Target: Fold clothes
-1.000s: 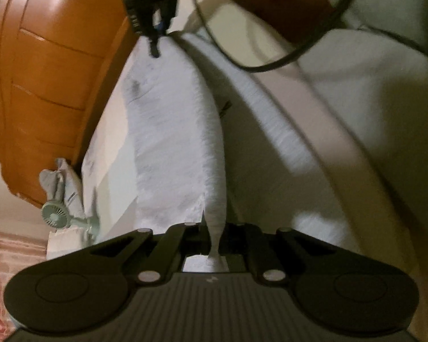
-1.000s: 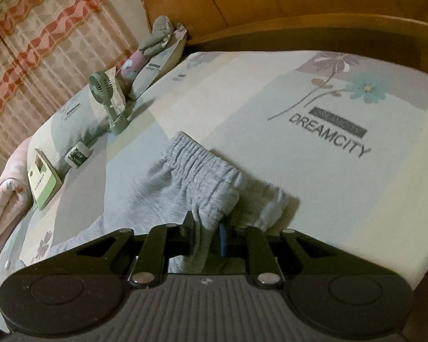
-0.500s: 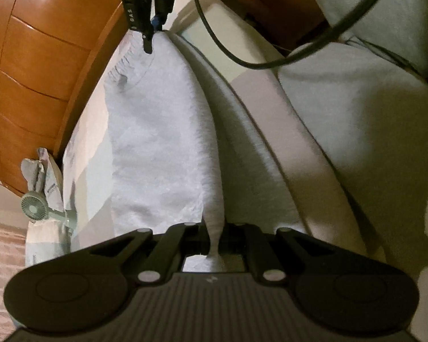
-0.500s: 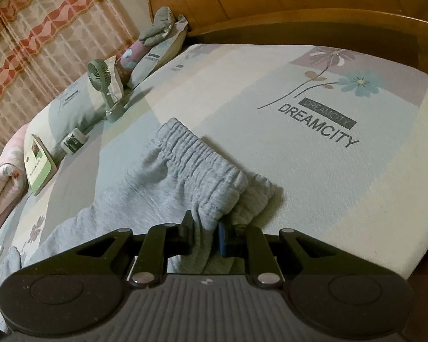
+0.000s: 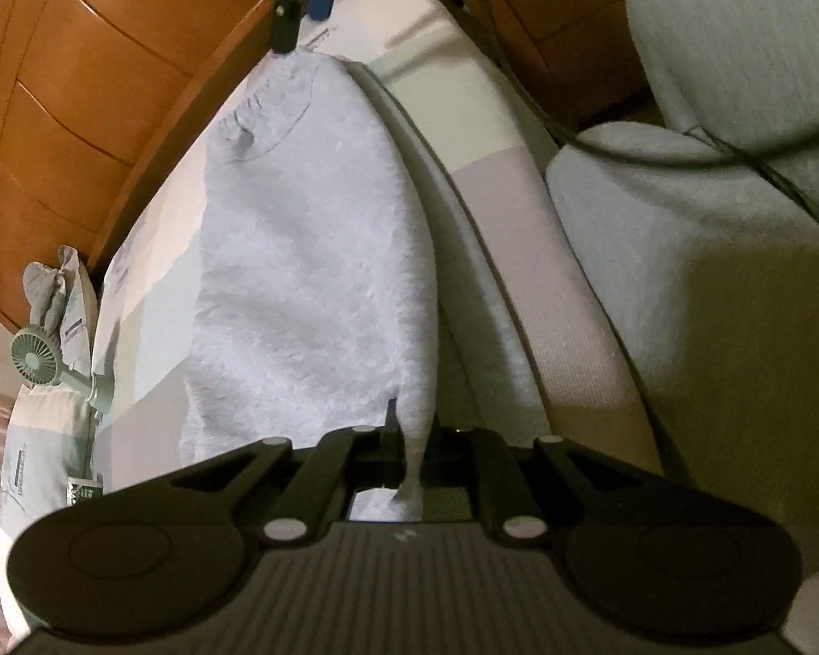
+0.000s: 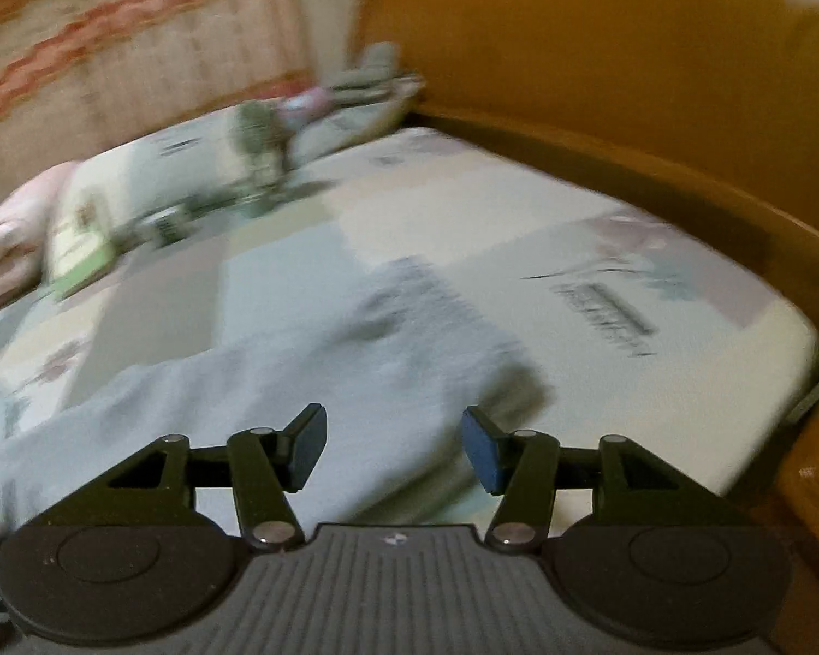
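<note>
**Grey sweatpants stretched along the bed edge, one end pinched, the other let go**

Sweatpants (image 5: 311, 251) of pale grey fleece lie lengthwise on the patterned bedsheet (image 5: 497, 207), running from the lower middle of the left wrist view up to the upper middle, where the gathered waistband sits near the wooden bed frame (image 5: 98, 87). The left gripper (image 5: 409, 456) has its fingers pressed together on a fold of the fabric at the bottom of that frame. In the same view, the right gripper (image 5: 295, 27) shows at the top edge, just above the waistband end.

The right wrist view is blurred. Its fingers (image 6: 308, 445) stand spread wide with nothing between them, hovering over the sweatpants (image 6: 387, 382), which lie flat in the lower centre of the frame. A small green fan (image 5: 35, 363) stands at the left edge of the left wrist view, beside pillows (image 5: 33, 436). Grey-clad legs (image 5: 710, 229) of the person fill the right side there, crossed by a black cable (image 5: 524, 93).
</note>
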Available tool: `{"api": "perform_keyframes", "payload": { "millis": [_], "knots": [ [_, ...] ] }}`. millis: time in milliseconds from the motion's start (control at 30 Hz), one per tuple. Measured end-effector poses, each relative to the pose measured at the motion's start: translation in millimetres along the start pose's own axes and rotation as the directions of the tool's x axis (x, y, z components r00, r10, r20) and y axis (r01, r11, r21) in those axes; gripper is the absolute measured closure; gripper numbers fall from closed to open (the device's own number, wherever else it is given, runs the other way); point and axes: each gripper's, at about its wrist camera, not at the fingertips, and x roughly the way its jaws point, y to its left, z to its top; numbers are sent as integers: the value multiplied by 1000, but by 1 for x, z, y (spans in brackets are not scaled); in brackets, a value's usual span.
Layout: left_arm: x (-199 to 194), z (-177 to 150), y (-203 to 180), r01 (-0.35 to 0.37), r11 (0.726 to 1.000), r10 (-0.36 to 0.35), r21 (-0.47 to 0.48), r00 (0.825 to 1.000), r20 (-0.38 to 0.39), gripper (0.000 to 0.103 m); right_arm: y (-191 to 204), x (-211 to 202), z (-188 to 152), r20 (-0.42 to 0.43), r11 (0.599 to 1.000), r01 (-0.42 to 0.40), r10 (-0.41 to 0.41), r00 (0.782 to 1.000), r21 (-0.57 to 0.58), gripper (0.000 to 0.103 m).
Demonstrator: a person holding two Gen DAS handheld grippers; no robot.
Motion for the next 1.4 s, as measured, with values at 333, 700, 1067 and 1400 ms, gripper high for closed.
{"api": "perform_keyframes", "payload": {
  "millis": [333, 700, 1067, 1400],
  "knots": [
    [-12, -4, -7, 57, 998, -56, -15, 997, 50, 93, 40, 44, -39, -153, 976, -2, -32, 988, -219, 45],
    [-64, -28, 44, 97, 953, -53, -288, 986, 157, 65, 63, 4, -33, -104, 964, -9, -19, 994, -266, 44],
    [-10, -65, 34, 97, 844, -92, -527, 995, 37, 62, 113, 37, -69, -134, 950, -24, -19, 991, -311, 25],
    [-35, -88, 73, 163, 734, -101, -660, 986, 131, 59, 125, 34, -65, -154, 953, 4, -53, 987, -304, 21]
  ]
}}
